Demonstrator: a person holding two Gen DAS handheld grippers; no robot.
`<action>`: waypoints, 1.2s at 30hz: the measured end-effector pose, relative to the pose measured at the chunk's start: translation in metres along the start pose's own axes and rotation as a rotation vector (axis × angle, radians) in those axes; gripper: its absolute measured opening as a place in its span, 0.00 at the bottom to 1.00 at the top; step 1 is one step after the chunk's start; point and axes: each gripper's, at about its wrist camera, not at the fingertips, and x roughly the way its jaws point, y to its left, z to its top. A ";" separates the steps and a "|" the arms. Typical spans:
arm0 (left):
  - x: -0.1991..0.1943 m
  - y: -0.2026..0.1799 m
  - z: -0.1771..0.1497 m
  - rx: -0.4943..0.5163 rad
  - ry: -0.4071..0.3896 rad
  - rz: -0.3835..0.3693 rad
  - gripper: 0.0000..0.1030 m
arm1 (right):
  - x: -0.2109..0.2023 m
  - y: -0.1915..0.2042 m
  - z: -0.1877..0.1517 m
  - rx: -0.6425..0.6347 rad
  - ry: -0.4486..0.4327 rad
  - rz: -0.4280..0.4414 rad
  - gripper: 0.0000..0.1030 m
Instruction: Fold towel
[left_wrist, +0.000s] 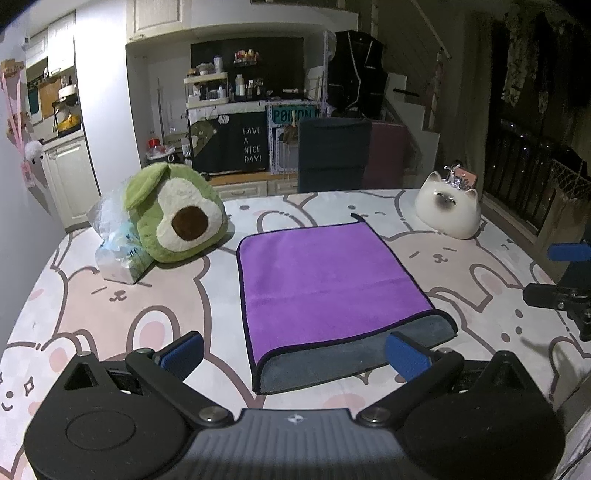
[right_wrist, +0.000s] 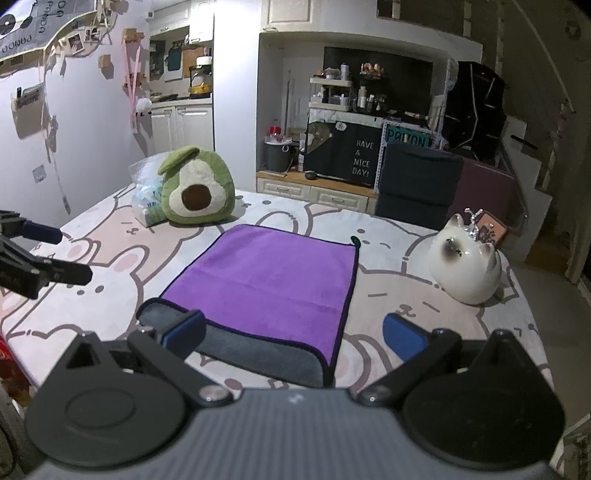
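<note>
Currently, in the left wrist view, the left gripper stands wide apart and empty, raised above the table. The towel lies flat just ahead of its fingers, folded once: purple layer over grey, the grey edge showing nearest the tool. An avocado plush sits ahead to the left, a cat figure ahead to the right.

In the right wrist view, the right gripper is likewise wide and empty. The towel lies just ahead, slightly left. One fold appears done; a further fold likely remains.
</note>
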 end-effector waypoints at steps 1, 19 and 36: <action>0.004 0.002 0.000 -0.003 0.007 0.000 1.00 | 0.001 0.000 0.001 -0.002 0.003 0.001 1.00; 0.072 0.022 -0.013 -0.007 0.126 -0.049 1.00 | 0.058 -0.013 -0.007 -0.052 0.102 0.049 1.00; 0.125 0.051 -0.020 -0.042 0.191 -0.083 1.00 | 0.130 -0.036 -0.020 -0.006 0.200 0.065 1.00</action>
